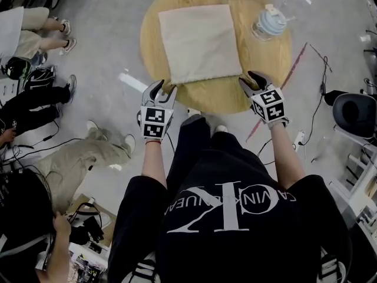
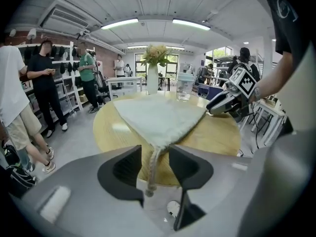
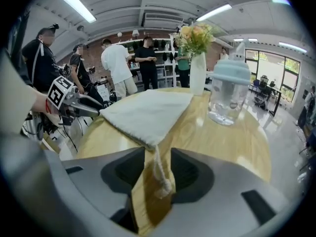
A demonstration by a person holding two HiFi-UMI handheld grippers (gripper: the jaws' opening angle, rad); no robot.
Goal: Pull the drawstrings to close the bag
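A cream drawstring bag [image 1: 200, 43] lies flat on the round wooden table [image 1: 259, 52], its mouth toward me. My left gripper [image 1: 163, 89] is at the bag's near left corner and my right gripper [image 1: 250, 78] at its near right corner. In the left gripper view, the left drawstring [image 2: 152, 169] hangs off the bag [image 2: 158, 117] and runs down between the jaws of that gripper [image 2: 155, 157], which stand open on either side of it. In the right gripper view, the knotted right drawstring [image 3: 160, 174] lies between the open jaws of that gripper [image 3: 157, 162], at the bag's corner [image 3: 145, 112].
A lidded water jug [image 1: 270, 21] stands on the table to the right of the bag, and a white vase with flowers [image 2: 152, 78] stands at the far edge. Several people [image 1: 35, 105] stand or sit to the left. Cables [image 1: 315, 108] trail on the floor at the right.
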